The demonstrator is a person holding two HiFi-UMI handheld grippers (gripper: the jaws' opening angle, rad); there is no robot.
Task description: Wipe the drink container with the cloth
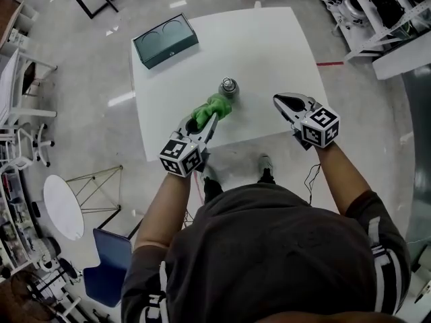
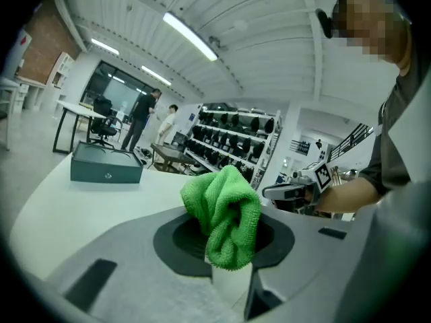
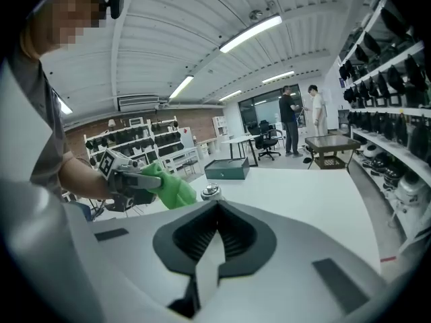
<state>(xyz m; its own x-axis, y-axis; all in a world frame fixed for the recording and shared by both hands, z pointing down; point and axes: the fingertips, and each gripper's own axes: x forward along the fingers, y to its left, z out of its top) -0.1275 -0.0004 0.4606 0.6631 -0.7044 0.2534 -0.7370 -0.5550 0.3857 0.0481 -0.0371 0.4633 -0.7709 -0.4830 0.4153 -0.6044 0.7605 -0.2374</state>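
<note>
Container [image 1: 229,86] stands mid-frame on table [image 1: 269,46]; looks metal, so likely rigid, light, slick and tippy. Grab low on the body. Left gripper [image 1: 205,121] pinches soft cloth [image 1: 217,105] just beside it; right gripper [image 1: 283,101] pressed together, empty.

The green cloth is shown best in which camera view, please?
The left gripper view: the green cloth sits large at centre, held by the left gripper. The head view shows it small; the right gripper view, partly.
</note>
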